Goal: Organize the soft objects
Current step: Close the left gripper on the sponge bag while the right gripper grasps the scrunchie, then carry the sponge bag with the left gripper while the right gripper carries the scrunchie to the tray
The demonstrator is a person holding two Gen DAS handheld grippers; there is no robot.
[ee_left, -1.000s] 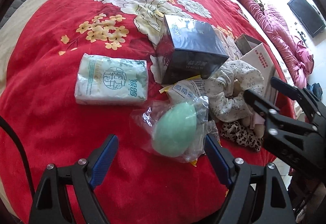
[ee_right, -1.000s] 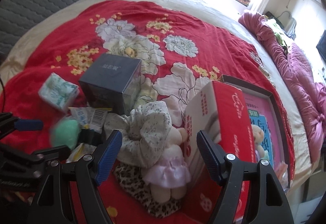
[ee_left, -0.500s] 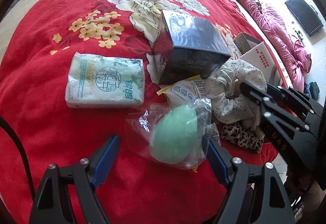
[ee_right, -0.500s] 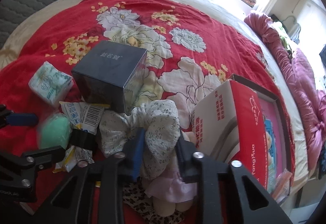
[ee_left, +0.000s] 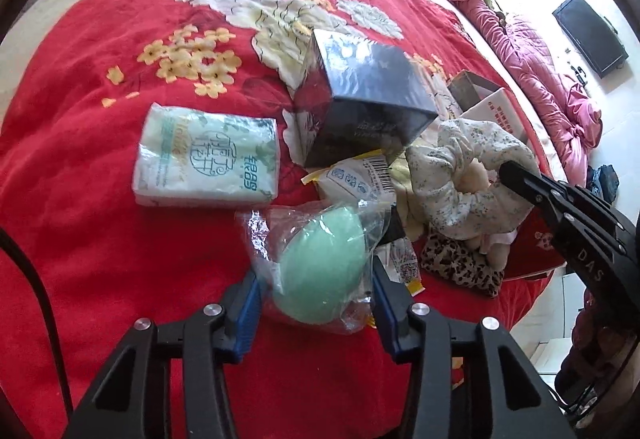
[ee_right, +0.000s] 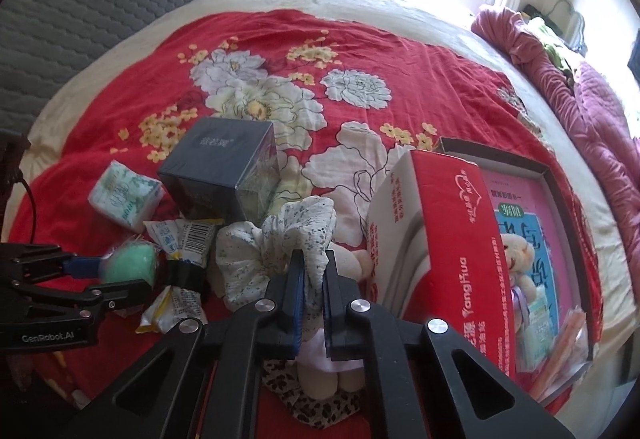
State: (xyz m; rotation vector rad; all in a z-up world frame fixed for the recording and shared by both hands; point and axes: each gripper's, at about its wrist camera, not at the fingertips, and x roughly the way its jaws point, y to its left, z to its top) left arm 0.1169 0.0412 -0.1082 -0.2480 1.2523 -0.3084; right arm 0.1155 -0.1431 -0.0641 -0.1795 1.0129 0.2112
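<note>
My left gripper [ee_left: 316,309] is shut on a green egg-shaped sponge in a clear bag [ee_left: 320,259], low on the red bedspread [ee_left: 120,239]; the sponge also shows in the right wrist view [ee_right: 130,265]. My right gripper [ee_right: 312,299] is shut on a floral cloth [ee_right: 296,235] that covers a plush doll [ee_right: 320,375]. The cloth also shows in the left wrist view [ee_left: 460,175], with the right gripper [ee_left: 560,207] against it. A leopard-print cloth [ee_right: 312,407] lies under the doll.
A tissue pack [ee_left: 208,159], a dark box [ee_left: 368,99] and snack packets [ee_left: 356,175] lie close by. A red carton [ee_right: 440,239] stands right of the doll, beside a shallow box with a pink book [ee_right: 532,239]. A pink quilt [ee_right: 580,87] lies at the right.
Both grippers have closed: the left around the bagged green sponge, the right on the floral cloth. Both moved in closer to the pile.
</note>
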